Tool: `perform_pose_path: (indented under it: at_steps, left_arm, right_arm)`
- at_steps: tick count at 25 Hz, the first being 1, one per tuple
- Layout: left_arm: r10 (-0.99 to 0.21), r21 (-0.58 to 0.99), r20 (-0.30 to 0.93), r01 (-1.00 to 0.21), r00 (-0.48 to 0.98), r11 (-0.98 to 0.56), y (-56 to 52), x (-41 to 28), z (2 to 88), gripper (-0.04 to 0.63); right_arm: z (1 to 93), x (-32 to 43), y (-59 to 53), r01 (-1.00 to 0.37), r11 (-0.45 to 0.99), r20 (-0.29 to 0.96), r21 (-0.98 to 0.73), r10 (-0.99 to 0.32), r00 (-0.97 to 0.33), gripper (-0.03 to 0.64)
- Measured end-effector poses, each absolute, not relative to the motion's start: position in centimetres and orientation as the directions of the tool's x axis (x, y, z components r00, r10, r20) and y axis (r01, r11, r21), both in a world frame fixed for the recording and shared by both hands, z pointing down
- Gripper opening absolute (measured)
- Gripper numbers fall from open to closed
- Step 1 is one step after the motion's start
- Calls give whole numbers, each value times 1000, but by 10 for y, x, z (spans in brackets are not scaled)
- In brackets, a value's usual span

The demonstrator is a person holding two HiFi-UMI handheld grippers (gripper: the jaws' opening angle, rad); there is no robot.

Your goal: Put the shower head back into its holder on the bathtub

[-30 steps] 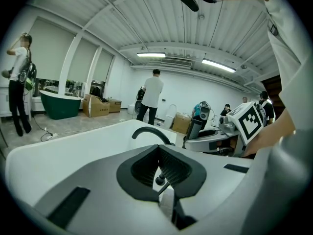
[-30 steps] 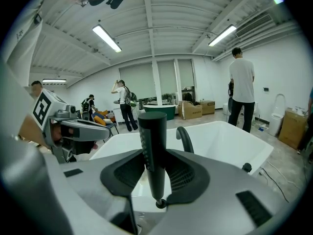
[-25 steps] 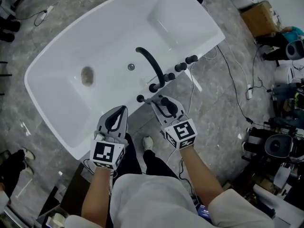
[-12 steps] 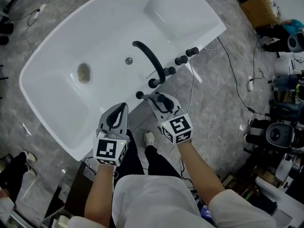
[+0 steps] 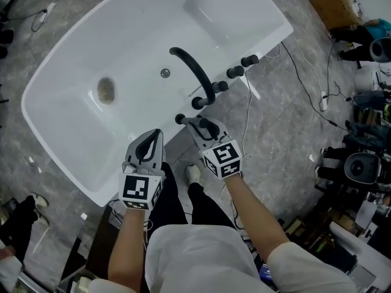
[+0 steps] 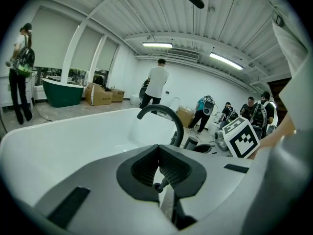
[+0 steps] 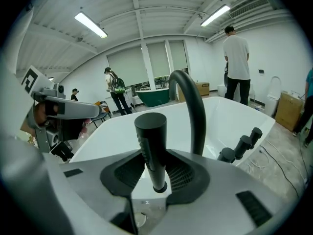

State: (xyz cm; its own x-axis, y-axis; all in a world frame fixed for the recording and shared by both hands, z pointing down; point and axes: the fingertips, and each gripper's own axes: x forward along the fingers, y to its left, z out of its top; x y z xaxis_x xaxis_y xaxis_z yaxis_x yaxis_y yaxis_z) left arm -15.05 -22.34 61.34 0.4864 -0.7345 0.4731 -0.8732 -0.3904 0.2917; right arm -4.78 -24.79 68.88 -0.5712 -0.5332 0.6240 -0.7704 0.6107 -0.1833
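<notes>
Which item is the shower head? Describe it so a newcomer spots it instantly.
Start at the white bathtub and follow its near rim to the black fittings beside the arched spout. The shower head is the plain black cylinder standing upright between the right tongs; unlike the stubby knobs, it alone is gripped.

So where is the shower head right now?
In the right gripper view the shower head stands upright, clamped in the right gripper, at the near rim of the bathtub, just left of the black spout.
</notes>
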Motion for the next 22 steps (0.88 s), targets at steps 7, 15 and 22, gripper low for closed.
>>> perform_pose_path:
  at_steps: [7,15,22]
  left_arm:
    - [-720,299,487,-869,494,-394,-227,-150,625,11]
    - [-710,298,492,-864,503,-406,-229,-150,626,11]
    - [-707,296,500,-866,500,-403,-227,-156,632,11]
  right_arm:
    - [706,-56,-250,-762,625,644,-172,-514,-567,143]
    - [718,-60,-251,-763,625,658,-164,-507,-557,143]
    - [730,-60,-248,-766,622,672,-161,-500,-547,143]
